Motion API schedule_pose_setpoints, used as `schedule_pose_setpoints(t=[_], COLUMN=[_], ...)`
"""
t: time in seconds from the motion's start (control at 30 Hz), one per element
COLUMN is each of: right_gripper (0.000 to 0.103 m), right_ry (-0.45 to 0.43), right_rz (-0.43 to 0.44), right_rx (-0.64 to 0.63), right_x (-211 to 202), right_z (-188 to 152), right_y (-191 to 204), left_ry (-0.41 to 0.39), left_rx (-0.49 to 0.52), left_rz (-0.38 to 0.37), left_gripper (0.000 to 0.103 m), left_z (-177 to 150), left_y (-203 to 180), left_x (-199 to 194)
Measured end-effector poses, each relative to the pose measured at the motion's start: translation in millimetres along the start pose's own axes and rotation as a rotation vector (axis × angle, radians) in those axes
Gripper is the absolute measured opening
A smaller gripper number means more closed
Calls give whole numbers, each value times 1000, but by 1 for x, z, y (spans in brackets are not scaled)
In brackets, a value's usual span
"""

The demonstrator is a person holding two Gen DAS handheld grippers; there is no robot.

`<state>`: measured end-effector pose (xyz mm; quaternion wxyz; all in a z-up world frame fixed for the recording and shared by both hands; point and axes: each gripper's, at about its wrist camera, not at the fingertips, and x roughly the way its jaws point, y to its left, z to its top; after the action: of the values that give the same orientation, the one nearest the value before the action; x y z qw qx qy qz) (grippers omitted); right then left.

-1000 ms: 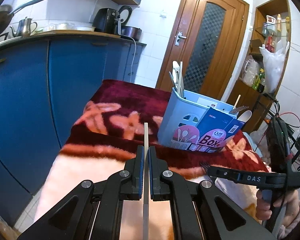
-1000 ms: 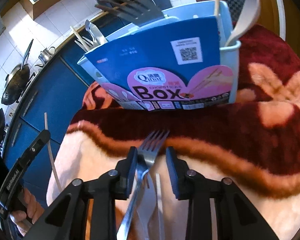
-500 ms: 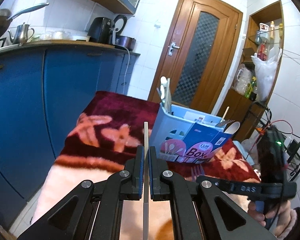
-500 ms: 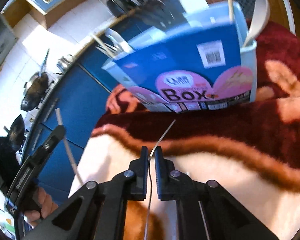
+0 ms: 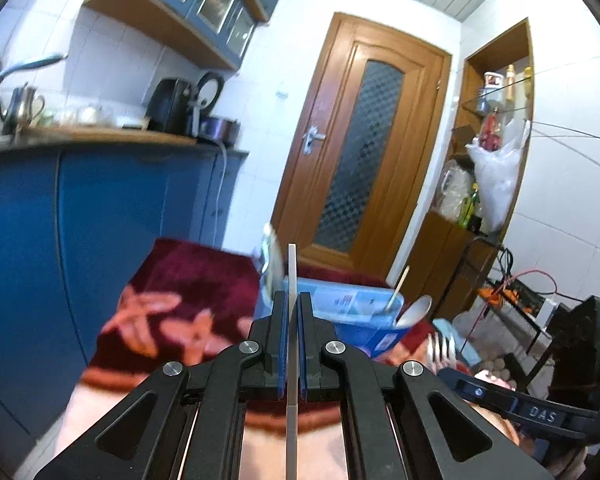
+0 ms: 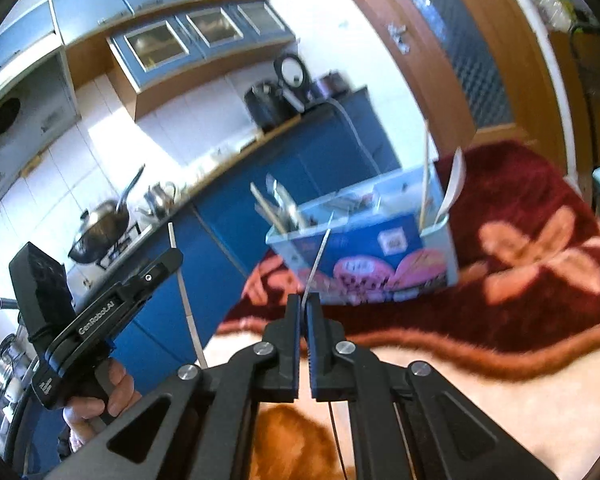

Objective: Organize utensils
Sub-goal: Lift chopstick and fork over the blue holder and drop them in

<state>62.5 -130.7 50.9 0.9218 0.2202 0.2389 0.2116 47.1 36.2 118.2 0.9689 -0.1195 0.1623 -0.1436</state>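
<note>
Since a second ago both hands have lifted: left gripper (image 5: 291, 312) clamps a white chopstick (image 5: 291, 268), right gripper (image 6: 303, 306) now clamps the fork (image 6: 318, 258), both not yet in the blue holder (image 6: 396, 240), which already holds several utensils.

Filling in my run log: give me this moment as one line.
left gripper: shut on chopstick | right gripper: shut on fork | utensil box: on blanket, ahead

Right gripper (image 6: 304, 300) | I now have its jaws clamped on the fork (image 6: 318, 258) (seen edge-on) | both tools raised; utensil box (image 6: 380, 240) sits lower, farther off
</note>
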Motion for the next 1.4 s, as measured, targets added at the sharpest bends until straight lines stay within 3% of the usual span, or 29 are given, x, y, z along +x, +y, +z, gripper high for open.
schedule_pose_setpoints(t=[0.4, 0.73, 0.93, 1.23, 1.4], right_gripper=[4, 4, 4, 4, 4], right_ry=[-140, -222, -279, -398, -424], right_rz=[-35, -79, -99, -127, -104], right_rx=[-36, -64, -102, -184, -168], right_x=[-20, -17, -9, 17, 40], right_z=[39, 71, 93, 115, 121], right_y=[-12, -24, -22, -12, -16], left_ry=[-117, -239, -273, -217, -211], left_rx=[41, 48, 45, 53, 63], left_rz=[-9, 40, 80, 100, 95], left_gripper=[4, 4, 4, 4, 4], left_z=[44, 82, 74, 46, 38], left_y=[-27, -30, -23, -14, -15], left_x=[38, 76, 102, 130, 133])
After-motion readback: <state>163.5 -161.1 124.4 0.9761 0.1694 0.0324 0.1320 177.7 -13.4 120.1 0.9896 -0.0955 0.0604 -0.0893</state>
